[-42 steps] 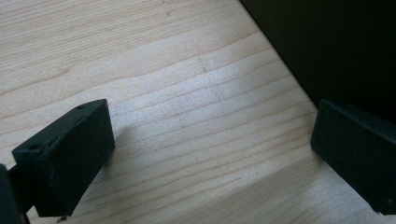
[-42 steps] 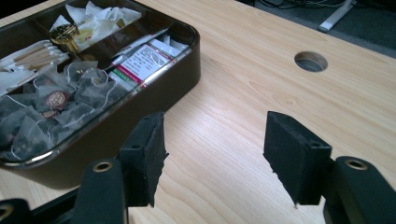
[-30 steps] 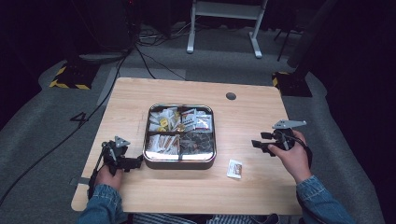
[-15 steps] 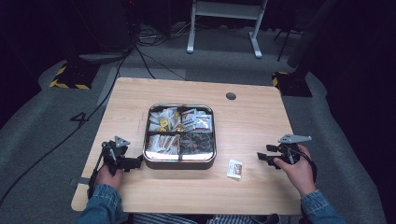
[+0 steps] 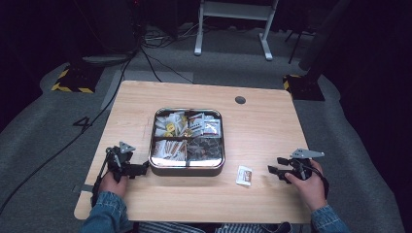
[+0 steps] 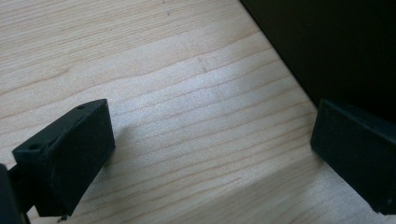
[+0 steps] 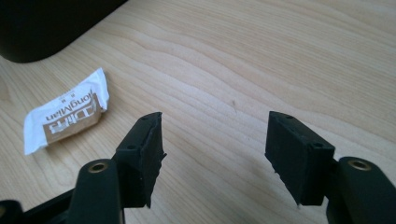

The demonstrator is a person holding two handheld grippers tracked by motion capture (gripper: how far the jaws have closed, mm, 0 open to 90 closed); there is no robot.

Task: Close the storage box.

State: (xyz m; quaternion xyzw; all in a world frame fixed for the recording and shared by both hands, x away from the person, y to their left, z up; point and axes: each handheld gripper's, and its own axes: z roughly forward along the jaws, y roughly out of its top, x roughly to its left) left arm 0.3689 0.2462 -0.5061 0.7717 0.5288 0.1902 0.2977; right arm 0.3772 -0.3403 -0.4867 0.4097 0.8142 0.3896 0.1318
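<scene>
High view shows a wooden surface with a square tin tray in the middle, full of little packets sorted into four boxes. One small white and brown packet lies flat on the wood, just outside the tray's front right corner. The right claw sits low over the wood, near the packet but not touching it. Right gripper view shows this claw spread wide with bare wood between its two black tips, and the packet lies off to one side of them. The left claw rests right beside the tray's left wall, wide apart and holding nothing.
</scene>
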